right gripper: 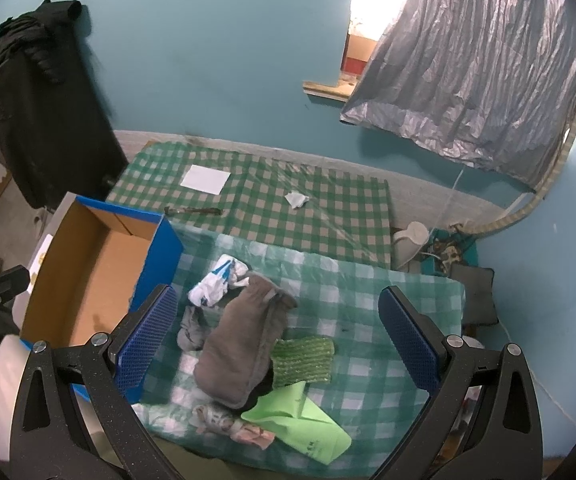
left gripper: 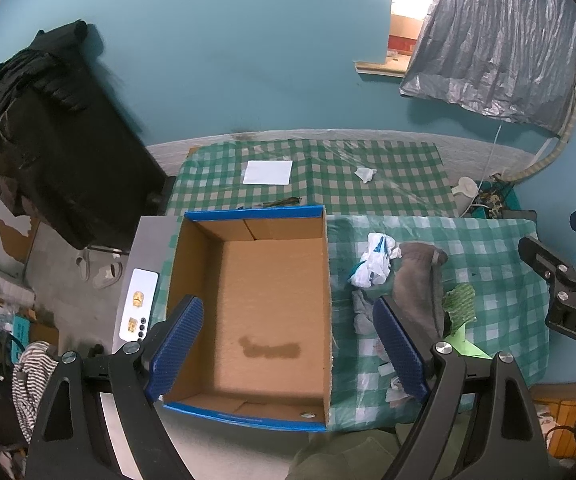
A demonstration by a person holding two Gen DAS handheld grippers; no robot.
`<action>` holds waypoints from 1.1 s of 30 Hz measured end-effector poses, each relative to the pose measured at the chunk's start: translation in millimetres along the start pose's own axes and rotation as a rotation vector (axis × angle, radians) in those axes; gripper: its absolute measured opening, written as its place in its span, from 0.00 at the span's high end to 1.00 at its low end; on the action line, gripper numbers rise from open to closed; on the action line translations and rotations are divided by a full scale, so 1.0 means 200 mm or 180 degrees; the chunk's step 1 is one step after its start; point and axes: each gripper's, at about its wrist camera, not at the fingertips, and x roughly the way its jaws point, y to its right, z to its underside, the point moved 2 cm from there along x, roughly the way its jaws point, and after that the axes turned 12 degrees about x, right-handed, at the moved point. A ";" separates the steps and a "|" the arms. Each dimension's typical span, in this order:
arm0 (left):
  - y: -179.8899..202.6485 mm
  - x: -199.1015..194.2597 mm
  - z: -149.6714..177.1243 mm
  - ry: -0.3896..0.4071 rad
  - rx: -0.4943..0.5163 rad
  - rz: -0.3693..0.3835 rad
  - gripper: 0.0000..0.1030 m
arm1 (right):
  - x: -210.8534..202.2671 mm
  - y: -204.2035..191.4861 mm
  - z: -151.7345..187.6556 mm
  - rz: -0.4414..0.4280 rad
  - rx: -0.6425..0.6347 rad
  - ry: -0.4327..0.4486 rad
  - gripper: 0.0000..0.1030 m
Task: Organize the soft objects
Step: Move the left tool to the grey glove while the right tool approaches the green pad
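An empty cardboard box with blue rim stands on a green checked cloth. Right of it lies a pile of soft things: a grey-brown cloth pouch, a white and blue crumpled bag, a small grey sock, a green knitted scrubber, a light green cloth and a patterned scrap. My left gripper hangs open over the box. My right gripper hangs open above the pile, holding nothing.
A white paper sheet and a crumpled tissue lie on the far checked mat. A black garment-covered stand is at left, a grey curtain at right, and a white kettle beside the mat's right edge.
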 end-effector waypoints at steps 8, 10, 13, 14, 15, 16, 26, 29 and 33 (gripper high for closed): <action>0.06 0.05 -0.01 -0.0074 0.0071 0.0064 0.14 | 0.03 0.12 0.00 0.0077 0.0015 -0.0103 0.03; 0.08 0.07 -0.02 -0.0110 0.0087 0.0050 0.14 | 0.04 0.15 0.00 0.0121 0.0019 -0.0128 0.03; 0.10 0.10 -0.04 -0.0141 0.0140 0.0050 0.14 | 0.06 0.21 0.00 0.0196 0.0063 -0.0183 0.03; 0.10 0.11 -0.04 -0.0153 0.0164 0.0052 0.14 | 0.07 0.24 0.01 0.0224 0.0074 -0.0216 0.03; 0.11 0.12 -0.05 -0.0162 0.0185 0.0051 0.14 | 0.07 0.26 0.02 0.0250 0.0079 -0.0239 0.03; 0.13 0.13 -0.05 -0.0171 0.0206 0.0059 0.14 | 0.08 0.27 0.00 0.0261 0.0083 -0.0248 0.03; 0.21 0.23 -0.08 -0.0283 0.0334 0.0189 0.14 | 0.19 0.45 0.07 0.0296 0.0278 -0.0514 0.03; 0.25 0.26 -0.09 -0.0287 0.0424 0.0189 0.14 | 0.24 0.47 0.11 0.0287 0.0301 -0.0602 0.03; 0.30 0.32 -0.09 -0.0336 0.0544 0.0149 0.14 | 0.31 0.50 0.16 0.0251 0.0317 -0.0716 0.03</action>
